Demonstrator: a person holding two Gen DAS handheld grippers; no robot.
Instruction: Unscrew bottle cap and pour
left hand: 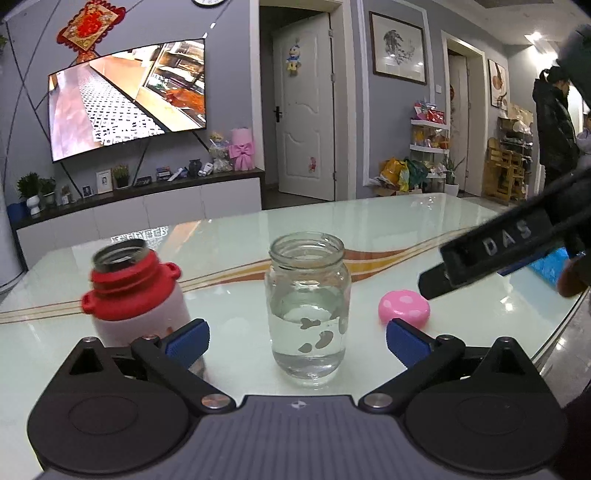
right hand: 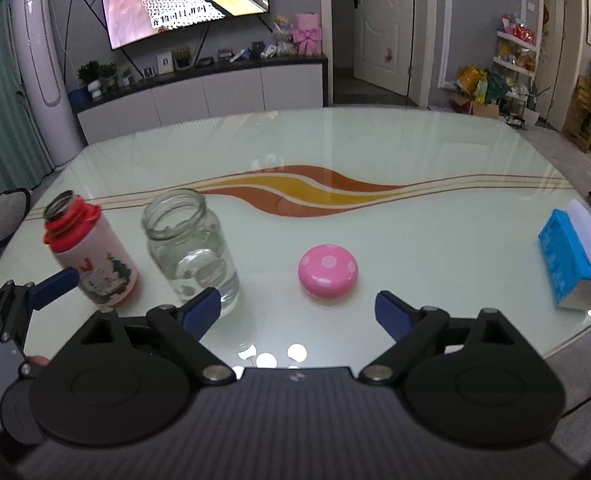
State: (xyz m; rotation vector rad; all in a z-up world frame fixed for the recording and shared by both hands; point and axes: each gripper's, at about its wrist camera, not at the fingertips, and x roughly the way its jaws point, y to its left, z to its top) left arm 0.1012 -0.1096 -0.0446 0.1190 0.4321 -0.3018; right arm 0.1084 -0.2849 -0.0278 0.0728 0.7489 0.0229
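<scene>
While both grippers, left [left hand: 297, 341] and right [right hand: 297, 314], hold fingers spread, grasping nothing: uncapped bottle [right hand: 90, 251] upright on counter [right hand: 332, 155], just beside water-filled jar [right hand: 192, 247]; pink cap [right hand: 328, 272] apart.

The raised letters "DAS" are read on the black body of the right gripper [left hand: 491, 254], which is seen to the right of the glass jar [left hand: 307, 310]. A line of blocky characters is shown on the television screen [right hand: 184, 14] beyond the jar, but cannot be made out.
</scene>
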